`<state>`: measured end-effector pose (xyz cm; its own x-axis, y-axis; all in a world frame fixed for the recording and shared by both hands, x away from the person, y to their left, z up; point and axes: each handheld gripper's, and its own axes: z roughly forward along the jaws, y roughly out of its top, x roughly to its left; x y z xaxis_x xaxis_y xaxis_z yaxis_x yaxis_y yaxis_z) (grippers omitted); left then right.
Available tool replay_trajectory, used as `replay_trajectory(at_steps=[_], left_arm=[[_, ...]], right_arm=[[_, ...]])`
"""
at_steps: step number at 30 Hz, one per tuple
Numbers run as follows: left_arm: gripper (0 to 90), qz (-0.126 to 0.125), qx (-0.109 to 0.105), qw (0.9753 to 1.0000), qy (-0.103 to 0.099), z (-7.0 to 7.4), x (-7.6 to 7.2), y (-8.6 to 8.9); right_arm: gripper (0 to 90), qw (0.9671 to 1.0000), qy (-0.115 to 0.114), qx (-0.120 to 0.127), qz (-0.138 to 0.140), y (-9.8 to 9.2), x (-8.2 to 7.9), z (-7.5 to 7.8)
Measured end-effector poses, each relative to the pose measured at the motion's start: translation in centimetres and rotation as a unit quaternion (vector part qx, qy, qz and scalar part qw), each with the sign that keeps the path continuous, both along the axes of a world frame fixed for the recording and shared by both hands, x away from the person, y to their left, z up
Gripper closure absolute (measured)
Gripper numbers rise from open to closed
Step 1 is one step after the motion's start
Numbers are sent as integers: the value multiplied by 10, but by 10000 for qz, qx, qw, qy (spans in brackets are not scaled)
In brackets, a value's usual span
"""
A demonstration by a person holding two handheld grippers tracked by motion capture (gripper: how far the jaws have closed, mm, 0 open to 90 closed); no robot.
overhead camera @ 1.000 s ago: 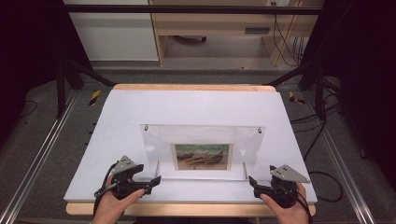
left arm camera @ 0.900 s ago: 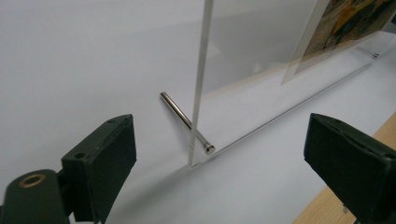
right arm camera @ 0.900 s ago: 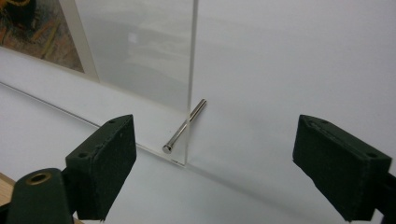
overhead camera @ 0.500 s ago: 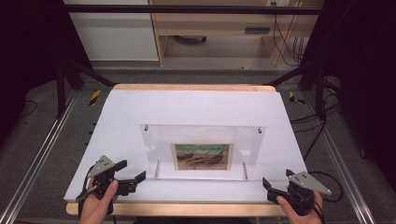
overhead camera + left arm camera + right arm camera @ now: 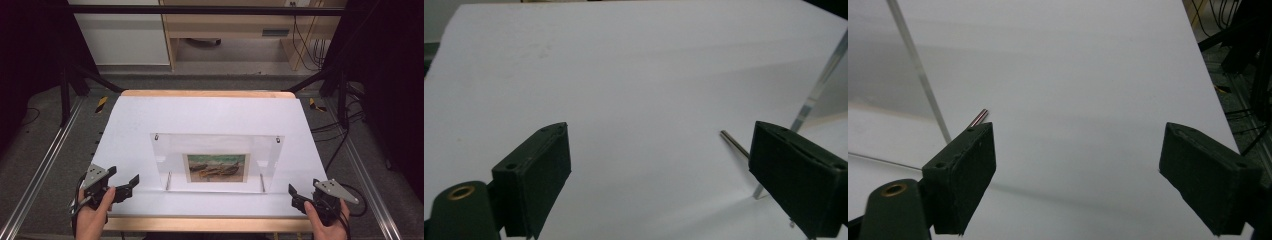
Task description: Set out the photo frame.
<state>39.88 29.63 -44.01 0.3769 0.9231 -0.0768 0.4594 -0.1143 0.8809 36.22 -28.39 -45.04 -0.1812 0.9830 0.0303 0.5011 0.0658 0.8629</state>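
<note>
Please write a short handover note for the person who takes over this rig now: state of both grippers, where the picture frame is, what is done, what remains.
Left gripper: open, holds nothing, at the near left corner of the white table.
Right gripper: open, holds nothing, at the near right corner.
Clear acrylic picture frame: stands in the middle of the table, leaning on its two metal pins, with the boat picture inside. Neither gripper touches it.
Done: the frame appears set up and standing free.
Left: probably nothing on the frame; check that it stands steady.
</note>
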Motion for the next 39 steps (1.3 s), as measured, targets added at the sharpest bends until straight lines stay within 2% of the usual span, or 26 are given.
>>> replay_trajectory(at_steps=[3,6,8,12,22,29,32,35,39], left_arm=[[102,-73,277,9996,83,-5,5,0],[102,-99,401,9991,81,-9,9,0],[102,-71,394,9992,58,-10,12,2],[101,-11,509,9987,67,-14,21,3],[95,-17,561,9984,42,-19,34,1],[100,162,730,9972,8,-22,44,3],[101,236,795,9966,22,-24,52,4],[108,321,958,9949,68,-26,61,6],[104,309,913,9952,167,-28,64,7]], right_arm=[[184,9999,45,22,-91,-3,5,-1],[193,9997,185,-22,-173,-6,12,-3],[192,9994,262,-73,-195,-7,17,-4],[188,9991,351,-155,-183,-8,24,-7],[180,9981,420,-402,-227,-7,43,-11],[139,9958,341,-760,-370,1,55,-10],[135,9936,368,-936,-514,6,61,-9],[150,9933,427,-956,-494,9,66,-10],[199,9931,401,-1010,-441,14,72,-11]])
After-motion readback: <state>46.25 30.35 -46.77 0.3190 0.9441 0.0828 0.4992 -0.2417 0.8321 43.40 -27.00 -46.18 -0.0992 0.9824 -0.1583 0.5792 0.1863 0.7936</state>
